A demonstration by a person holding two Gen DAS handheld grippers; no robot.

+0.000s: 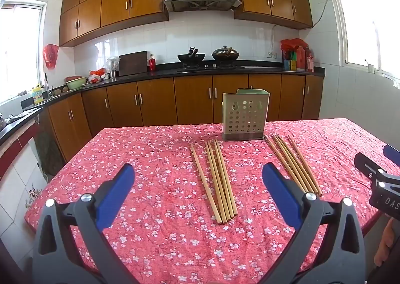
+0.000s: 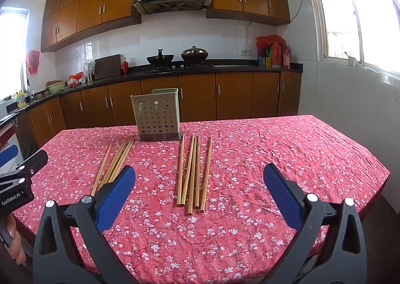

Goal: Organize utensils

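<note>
Both the left gripper (image 1: 198, 184) and right gripper (image 2: 199, 185) hang wide open, holding nothing, over the near edge of the floral tablecloth (image 1: 155, 234). Two chopstick bundles (image 1: 217, 179) (image 2: 192, 171) lie flat around 12 o'clock, flanking the perforated utensil holder (image 2: 157, 115) further back, with bare cloth toward 3 o'clock in the right view. The left gripper's body reads "GenRobot.AI".

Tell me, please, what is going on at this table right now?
A person holds a pair of tongs in each hand above a table with a red floral cloth. The left tongs and right tongs both stand open and hold nothing. Two groups of wooden chopsticks lie on the cloth, a left group and a right group. A perforated utensil holder stands upright behind them. No chopstick is seen in it yet.
</note>
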